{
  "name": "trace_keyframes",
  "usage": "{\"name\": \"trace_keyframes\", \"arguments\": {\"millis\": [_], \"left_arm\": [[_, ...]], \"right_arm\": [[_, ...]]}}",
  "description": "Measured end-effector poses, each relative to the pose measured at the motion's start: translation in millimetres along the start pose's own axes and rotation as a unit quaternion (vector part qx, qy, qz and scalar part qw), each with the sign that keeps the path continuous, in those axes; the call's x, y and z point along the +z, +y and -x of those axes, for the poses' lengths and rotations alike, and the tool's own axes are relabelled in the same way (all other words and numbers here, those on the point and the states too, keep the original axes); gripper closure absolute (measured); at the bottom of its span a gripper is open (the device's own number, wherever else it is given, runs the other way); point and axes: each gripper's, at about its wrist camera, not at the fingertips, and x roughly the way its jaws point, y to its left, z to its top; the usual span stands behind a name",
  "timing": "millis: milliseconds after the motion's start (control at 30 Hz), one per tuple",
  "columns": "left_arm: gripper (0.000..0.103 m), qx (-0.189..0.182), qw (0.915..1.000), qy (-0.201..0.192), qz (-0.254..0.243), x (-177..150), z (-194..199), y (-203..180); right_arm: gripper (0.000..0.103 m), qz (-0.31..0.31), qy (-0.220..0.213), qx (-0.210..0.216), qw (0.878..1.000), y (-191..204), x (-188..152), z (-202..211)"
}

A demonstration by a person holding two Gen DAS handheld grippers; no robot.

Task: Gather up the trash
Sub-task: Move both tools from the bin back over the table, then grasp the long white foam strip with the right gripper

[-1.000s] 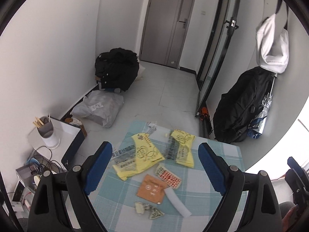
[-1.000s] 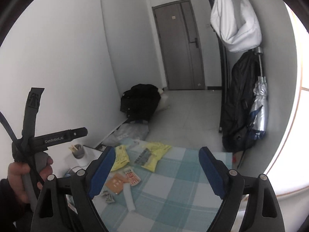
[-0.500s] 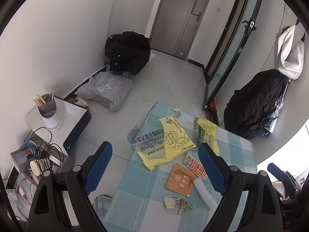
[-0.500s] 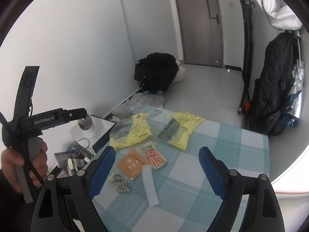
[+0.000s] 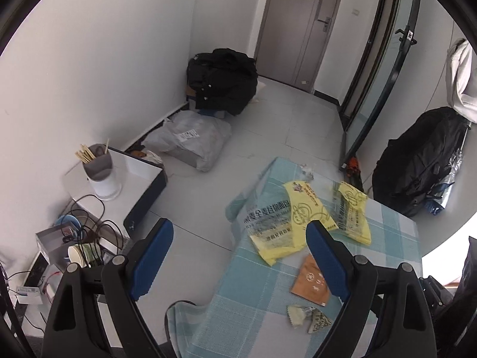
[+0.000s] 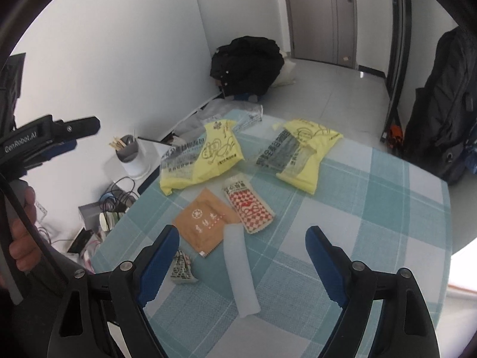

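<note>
Nothing collected yet: two yellow bags point(image 6: 208, 155), brown packet point(image 6: 202, 223), checked sachet point(image 6: 249, 205), white sleeve point(image 6: 240, 271) and what seemed crumpled wrappers point(image 6: 182, 270) all lay on the counter point(image 6: 372, 223). Right gripper point(image 6: 241, 250) and left gripper point(image 5: 238, 253) jaws spread, empty

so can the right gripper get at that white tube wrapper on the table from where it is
Probably yes. The right gripper is open and empty, and the white tube wrapper lies flat between its fingers' line of approach with nothing on top; only the brown sachet sits close beside it.
</note>
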Motion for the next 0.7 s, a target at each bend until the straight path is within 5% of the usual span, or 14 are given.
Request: {"name": "trace_keyframes", "arguments": {"millis": [133, 700], "left_arm": [[0.014, 0.007, 1.0000, -0.003, 0.003, 1.6, -0.1, 5.9], [0.014, 0.003, 0.9999, 0.004, 0.015, 4.6, -5.0, 17.2]], "right_arm": [[0.020, 0.013, 0.011, -0.004, 1.000, 5.3, -2.0, -12.8], [0.082, 0.023, 0.103, -0.022, 0.994, 14.0, -14.8, -56.0]]}}
